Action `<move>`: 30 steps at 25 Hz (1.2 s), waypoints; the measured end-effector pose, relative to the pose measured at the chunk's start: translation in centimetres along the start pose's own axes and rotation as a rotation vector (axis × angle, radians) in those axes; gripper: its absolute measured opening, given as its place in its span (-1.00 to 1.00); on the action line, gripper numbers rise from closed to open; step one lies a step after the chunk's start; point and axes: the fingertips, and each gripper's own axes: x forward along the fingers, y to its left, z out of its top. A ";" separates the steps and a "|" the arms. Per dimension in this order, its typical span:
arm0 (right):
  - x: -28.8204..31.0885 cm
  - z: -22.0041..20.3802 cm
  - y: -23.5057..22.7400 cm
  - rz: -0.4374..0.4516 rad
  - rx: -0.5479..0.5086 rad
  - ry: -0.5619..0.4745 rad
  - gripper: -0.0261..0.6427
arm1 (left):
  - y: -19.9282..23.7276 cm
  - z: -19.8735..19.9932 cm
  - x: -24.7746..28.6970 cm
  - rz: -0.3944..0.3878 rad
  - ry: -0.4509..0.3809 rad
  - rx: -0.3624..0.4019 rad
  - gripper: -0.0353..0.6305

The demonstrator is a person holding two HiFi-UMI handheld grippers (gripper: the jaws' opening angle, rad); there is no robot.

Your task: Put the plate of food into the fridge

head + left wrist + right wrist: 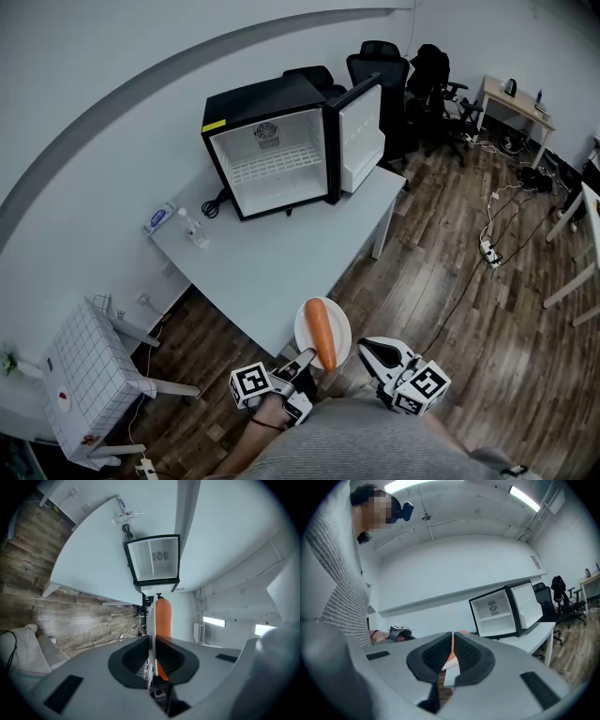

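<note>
White surface [281,253] carries a black fridge [272,141], door [361,131] open; its yellow label [215,125] and round emblem [266,134] are unreadable; left claw [302,364] grips the rim of the plate [342,333], which bears a carrot [322,333], off the surface's near corner; right claw [367,349] is closed and empty beside it.

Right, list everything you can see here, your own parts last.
Black mini fridge: one, white inside, door open, on the table.
White rectangular table: one, centre.
White round plate: one, by the table's near corner.
Orange long food piece: one, on the plate.
Clear plastic bottle: one, table, left of fridge.
Blue-white flat packet: one, table's left corner.
White grid-patterned chair: one, floor, lower left.
Black office chairs: at least two, behind fridge.
Light wooden desk: one, far right.
White power strip: one, floor, right.
Left claw: one, grey, shut on plate rim.
Right claw: one, grey, shut, beside plate.
</note>
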 end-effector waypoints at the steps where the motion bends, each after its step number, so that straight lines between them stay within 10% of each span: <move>1: 0.0 0.1 -0.2 -0.002 -0.001 0.001 -0.88 | -0.1 0.0 0.2 0.000 0.000 -0.001 -0.77; 30: -4.4 1.9 -9.9 0.081 0.057 0.037 -0.88 | -2.5 -2.7 9.6 -0.013 -0.095 -0.017 -0.77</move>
